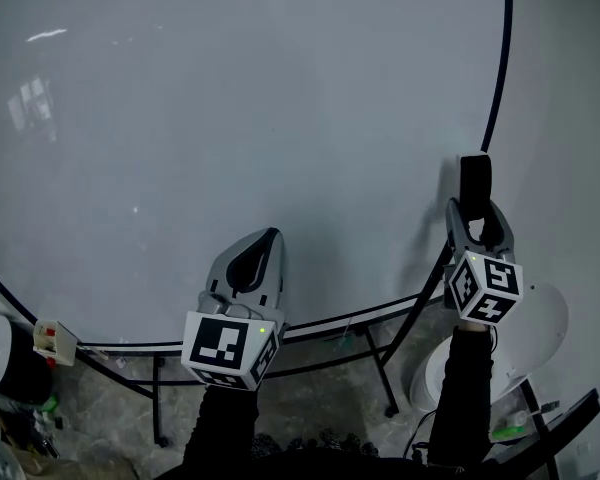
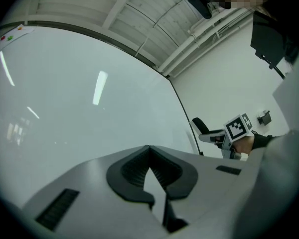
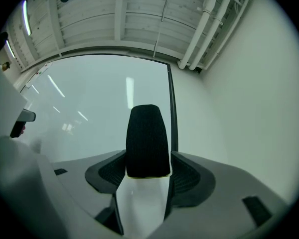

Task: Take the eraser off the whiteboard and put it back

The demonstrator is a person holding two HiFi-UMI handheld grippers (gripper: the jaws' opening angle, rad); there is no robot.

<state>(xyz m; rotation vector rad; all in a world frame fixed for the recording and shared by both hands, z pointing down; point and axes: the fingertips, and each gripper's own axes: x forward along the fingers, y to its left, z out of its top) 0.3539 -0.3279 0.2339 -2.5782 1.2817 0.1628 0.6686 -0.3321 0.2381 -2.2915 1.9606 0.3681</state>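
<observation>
Eraser (image 3: 147, 141) sits clamped between the 2 jaws of my right gripper (image 1: 477, 223), its long axis running out along the jaws toward the whiteboard (image 1: 230, 118). It is at the board's right edge, and the glossy surface lies ahead and to the left. I cannot tell whether the tip touches. It is black ribbed felt on a pale base, with a rounded end. My left gripper (image 1: 252, 260) is closed on nothing, further left. I judge the right one does the replacing.
</observation>
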